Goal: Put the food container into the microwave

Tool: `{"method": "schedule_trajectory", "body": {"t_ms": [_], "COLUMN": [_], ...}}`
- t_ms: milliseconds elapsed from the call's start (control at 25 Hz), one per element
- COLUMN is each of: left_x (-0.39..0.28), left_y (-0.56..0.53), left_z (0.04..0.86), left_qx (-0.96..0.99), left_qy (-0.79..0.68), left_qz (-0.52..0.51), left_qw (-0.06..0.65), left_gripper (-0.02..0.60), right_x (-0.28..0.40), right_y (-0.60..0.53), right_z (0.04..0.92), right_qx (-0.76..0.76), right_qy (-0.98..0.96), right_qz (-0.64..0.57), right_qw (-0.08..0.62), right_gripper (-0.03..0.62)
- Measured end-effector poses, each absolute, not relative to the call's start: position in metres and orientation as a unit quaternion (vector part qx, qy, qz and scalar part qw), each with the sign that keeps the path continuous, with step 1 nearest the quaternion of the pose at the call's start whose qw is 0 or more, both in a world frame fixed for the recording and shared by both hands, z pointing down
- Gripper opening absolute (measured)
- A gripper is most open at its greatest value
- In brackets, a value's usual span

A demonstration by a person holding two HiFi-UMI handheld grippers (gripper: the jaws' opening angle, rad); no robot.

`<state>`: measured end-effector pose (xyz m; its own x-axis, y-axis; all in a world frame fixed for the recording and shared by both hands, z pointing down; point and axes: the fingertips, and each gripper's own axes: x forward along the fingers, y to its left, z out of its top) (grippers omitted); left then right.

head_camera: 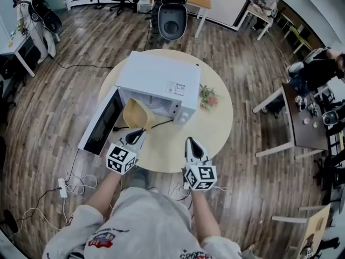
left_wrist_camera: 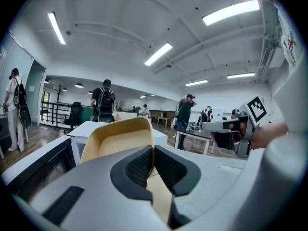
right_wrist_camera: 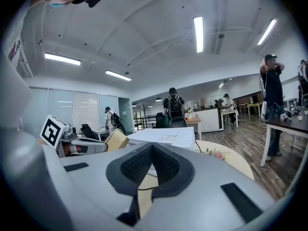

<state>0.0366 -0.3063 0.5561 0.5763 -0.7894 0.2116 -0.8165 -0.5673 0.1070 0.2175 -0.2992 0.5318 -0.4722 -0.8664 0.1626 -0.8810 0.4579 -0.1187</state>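
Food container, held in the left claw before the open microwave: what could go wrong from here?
The left claw pinches only the thin rim of the food container, so it may tilt or slip out. It sits close to the microwave opening and the open door; it could knock an edge. The black cable in front may snag it.

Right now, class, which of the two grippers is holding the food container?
The left gripper: its jaws are clamped on the rim of the tan food container by the open microwave. The right gripper is shut on nothing.
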Motion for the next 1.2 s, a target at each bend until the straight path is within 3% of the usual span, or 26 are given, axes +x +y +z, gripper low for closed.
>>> {"method": "schedule_trajectory", "body": {"t_ms": [680,1200], "left_x": [0.039,0.046], "left_y": [-0.333,-0.370], "left_z": [0.612,0.660], "left_qx": [0.896,0.904], "left_qy": [-0.408,-0.342], "left_qz": [0.133,0.245], "left_qw": [0.117,0.072], "left_gripper": [0.017,0.017], "right_x": [0.218,0.221], "right_y": [-0.332,-0.367], "right_z": [0.559,0.565], "right_qx": [0.530,0.547], "right_qy": [-0.838,-0.825], "right_qz": [0.117,0.132], "right_qw": [0.052,0.051], "right_gripper": [0.002,0.002]}}
